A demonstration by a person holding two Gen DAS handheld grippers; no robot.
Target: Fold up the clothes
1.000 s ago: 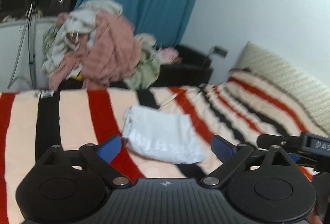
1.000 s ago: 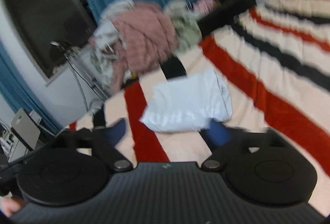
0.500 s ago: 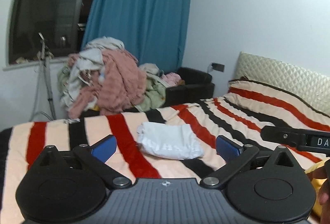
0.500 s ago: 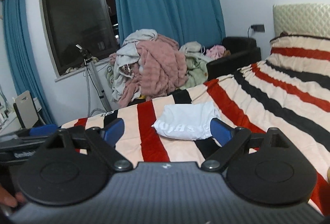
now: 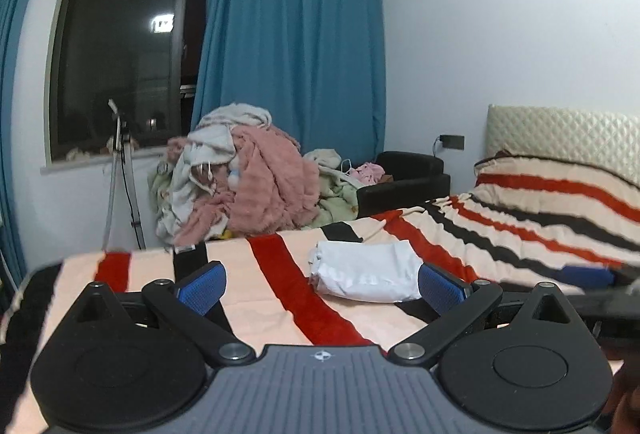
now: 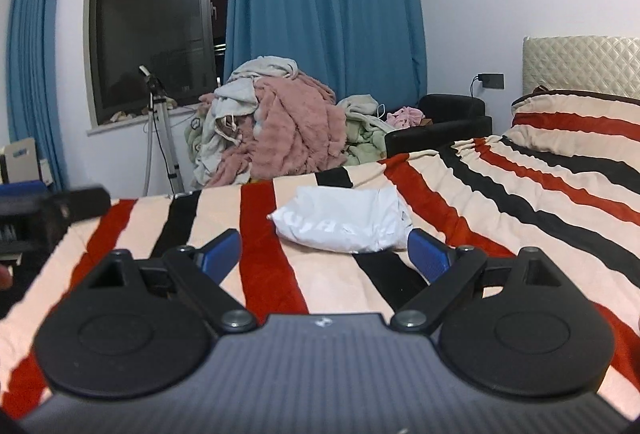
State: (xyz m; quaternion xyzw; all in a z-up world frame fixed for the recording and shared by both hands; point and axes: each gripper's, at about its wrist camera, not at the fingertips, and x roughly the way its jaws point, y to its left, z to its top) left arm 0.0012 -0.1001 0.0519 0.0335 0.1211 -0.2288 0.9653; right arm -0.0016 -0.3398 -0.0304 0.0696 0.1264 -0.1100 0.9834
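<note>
A folded white garment [image 5: 366, 271] lies on the striped bedspread [image 5: 280, 298]; it also shows in the right wrist view [image 6: 342, 220]. My left gripper [image 5: 322, 288] is open and empty, held back from the garment above the bed. My right gripper [image 6: 324, 252] is open and empty, also short of the garment. The right gripper's blue tip [image 5: 588, 276] shows at the right edge of the left wrist view. The left gripper [image 6: 48, 206] shows blurred at the left edge of the right wrist view.
A tall pile of pink, white and green clothes [image 5: 244, 186] sits beyond the bed's far edge, with a tripod [image 5: 120, 178] to its left and a black armchair [image 5: 404, 178] to its right. Blue curtains [image 6: 324, 34], a dark window and the headboard [image 6: 580, 62] stand behind.
Both grippers have tilted up and drawn back from the white garment, so the room now shows level. The garment lies unmoved on the bed.
</note>
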